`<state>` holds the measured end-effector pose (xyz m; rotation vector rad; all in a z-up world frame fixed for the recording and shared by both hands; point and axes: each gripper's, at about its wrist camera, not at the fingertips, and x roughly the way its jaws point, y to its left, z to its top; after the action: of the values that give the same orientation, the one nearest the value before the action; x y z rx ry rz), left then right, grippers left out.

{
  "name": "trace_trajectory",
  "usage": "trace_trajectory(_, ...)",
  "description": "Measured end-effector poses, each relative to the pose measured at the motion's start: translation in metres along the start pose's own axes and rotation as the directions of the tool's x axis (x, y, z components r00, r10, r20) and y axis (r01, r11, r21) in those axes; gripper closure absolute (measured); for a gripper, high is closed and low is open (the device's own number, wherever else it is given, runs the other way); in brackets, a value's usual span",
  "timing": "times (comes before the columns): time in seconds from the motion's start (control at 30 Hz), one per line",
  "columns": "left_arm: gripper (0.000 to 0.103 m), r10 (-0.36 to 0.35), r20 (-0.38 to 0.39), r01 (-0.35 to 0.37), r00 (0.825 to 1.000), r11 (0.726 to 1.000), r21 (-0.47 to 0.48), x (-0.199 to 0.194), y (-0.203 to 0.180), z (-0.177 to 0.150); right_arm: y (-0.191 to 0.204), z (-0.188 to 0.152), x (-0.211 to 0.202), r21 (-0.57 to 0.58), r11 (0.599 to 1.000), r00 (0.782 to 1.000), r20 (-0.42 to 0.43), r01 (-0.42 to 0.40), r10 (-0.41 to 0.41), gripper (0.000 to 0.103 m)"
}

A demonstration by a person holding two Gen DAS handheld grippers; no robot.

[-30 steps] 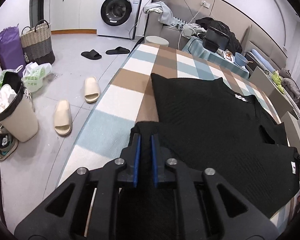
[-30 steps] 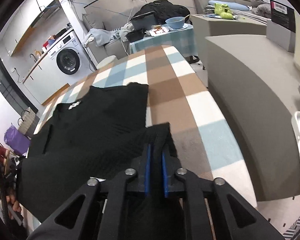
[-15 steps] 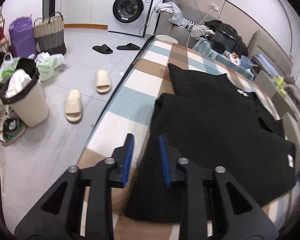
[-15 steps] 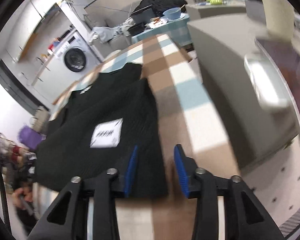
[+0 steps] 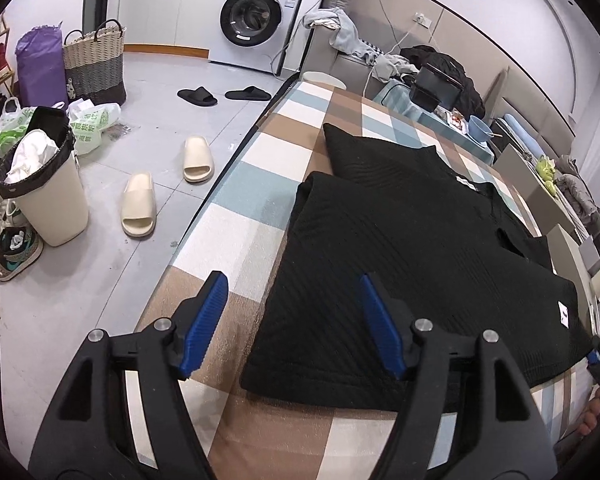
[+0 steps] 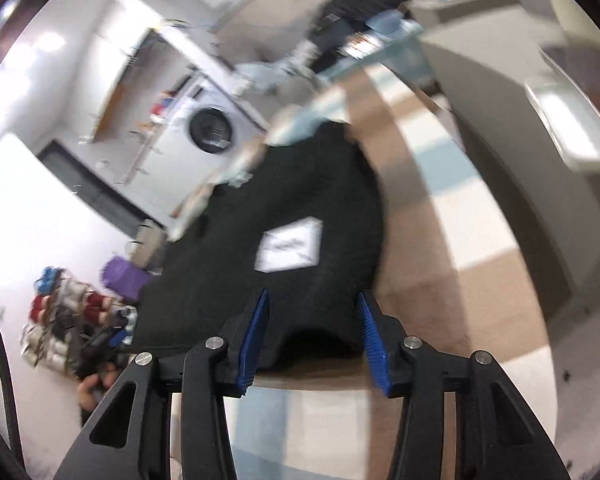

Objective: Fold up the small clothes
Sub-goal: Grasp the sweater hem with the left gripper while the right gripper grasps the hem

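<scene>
Left tongs (image 5: 294,320) and right tongs (image 6: 312,330) just opened – gripping nothing, black ribbed garment (image 5: 412,248) folded, white label showing

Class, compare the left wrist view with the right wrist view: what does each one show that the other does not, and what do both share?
Only the left wrist view shows the slippers, bin and basket. Only the right wrist view shows the big white label on the garment. Both show the black garment on the checked cloth and the washing machine; the right view is blurred.
</scene>
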<state>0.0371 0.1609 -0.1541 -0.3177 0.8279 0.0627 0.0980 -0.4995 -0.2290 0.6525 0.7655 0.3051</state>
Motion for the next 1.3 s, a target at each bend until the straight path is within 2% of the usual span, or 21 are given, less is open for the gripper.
trace_trajectory(0.03,0.037,-0.004,-0.004,0.004,1.000,1.000,0.005,0.001,0.000,0.001,-0.001,0.000,0.002,0.009,1.000,1.000,-0.006,-0.003,0.003,0.056)
trace_trajectory(0.13,0.037,-0.005,-0.022,0.005,1.000,1.000,0.016,0.002,-0.001,-0.002,-0.008,-0.002,0.011,0.026,0.998,0.998,-0.044,0.054,-0.053,0.056)
trace_trajectory(0.27,0.037,0.024,-0.030,-0.024,0.999,1.000,0.008,0.004,0.001,-0.005,-0.012,-0.002,0.020,0.047,0.997,0.996,-0.072,0.054,-0.051,0.056)
trace_trajectory(0.33,0.037,0.024,-0.035,-0.024,0.999,1.000,-0.007,0.004,0.004,-0.006,-0.003,0.005,0.013,0.017,0.999,0.999,-0.027,0.032,-0.031,0.056)
trace_trajectory(0.4,0.037,0.021,-0.037,-0.022,0.999,1.000,-0.011,0.002,0.005,-0.006,0.007,0.009,-0.002,-0.011,0.999,0.998,0.049,-0.044,0.044,0.056)
trace_trajectory(0.43,0.037,0.023,-0.034,-0.023,0.999,1.000,-0.010,0.001,0.006,-0.006,0.010,0.010,-0.006,-0.019,0.999,0.997,0.069,-0.040,0.041,0.053)
trace_trajectory(0.5,0.035,0.012,-0.037,-0.013,0.999,1.000,-0.019,0.000,0.008,-0.007,0.009,0.009,0.000,-0.008,1.000,1.000,0.023,0.004,-0.004,0.053)
trace_trajectory(0.53,0.034,0.009,-0.044,-0.010,0.999,1.000,-0.027,0.001,0.009,-0.009,0.006,0.007,0.006,0.000,1.000,1.000,-0.014,-0.002,0.002,0.053)
trace_trajectory(0.67,0.033,-0.019,-0.076,0.015,0.997,0.999,-0.051,0.008,0.011,-0.014,0.005,0.006,0.013,0.007,1.000,1.000,-0.026,-0.015,0.016,0.053)
trace_trajectory(0.77,0.033,-0.047,-0.070,0.044,0.996,0.998,-0.051,0.008,0.008,-0.017,0.006,0.008,0.016,0.019,0.999,0.999,-0.020,-0.030,0.031,0.053)
trace_trajectory(0.83,0.039,-0.058,-0.049,0.056,0.997,0.998,-0.039,0.006,0.004,-0.017,0.007,0.008,0.018,0.016,1.000,1.000,-0.022,-0.014,0.015,0.053)
trace_trajectory(0.9,0.069,-0.056,-0.031,0.055,0.998,0.998,-0.025,0.004,0.002,-0.016,0.006,0.008,0.020,0.020,1.000,1.000,-0.025,-0.014,0.014,0.053)
trace_trajectory(0.93,0.076,-0.039,-0.028,0.038,0.999,0.999,-0.016,0.004,0.001,-0.015,0.006,0.007,0.021,0.023,1.000,1.000,-0.027,-0.010,0.011,0.053)
trace_trajectory(0.97,0.090,-0.034,-0.025,0.034,0.999,0.999,-0.012,0.003,0.000,-0.015,0.006,0.007,0.022,0.024,1.000,1.000,-0.026,-0.007,0.008,0.053)
trace_trajectory(1.1,0.098,-0.042,-0.010,0.042,0.999,0.999,-0.007,0.002,-0.001,-0.013,0.002,0.007,0.025,0.038,0.999,1.000,-0.024,0.014,-0.013,0.055)
trace_trajectory(1.2,0.100,-0.047,0.018,0.048,0.999,0.999,-0.006,-0.004,-0.002,-0.011,-0.002,0.009,0.029,0.058,0.997,0.998,-0.035,0.058,-0.056,0.071)
trace_trajectory(1.27,0.100,-0.060,0.037,0.060,0.998,0.998,-0.014,-0.010,-0.002,-0.007,-0.003,0.010,0.028,0.062,0.995,0.997,-0.031,0.077,-0.075,0.091)
trace_trajectory(1.3,0.100,-0.066,0.044,0.067,0.997,0.998,-0.016,-0.013,-0.002,-0.005,-0.002,0.012,0.026,0.058,0.995,0.996,-0.020,0.083,-0.082,0.094)
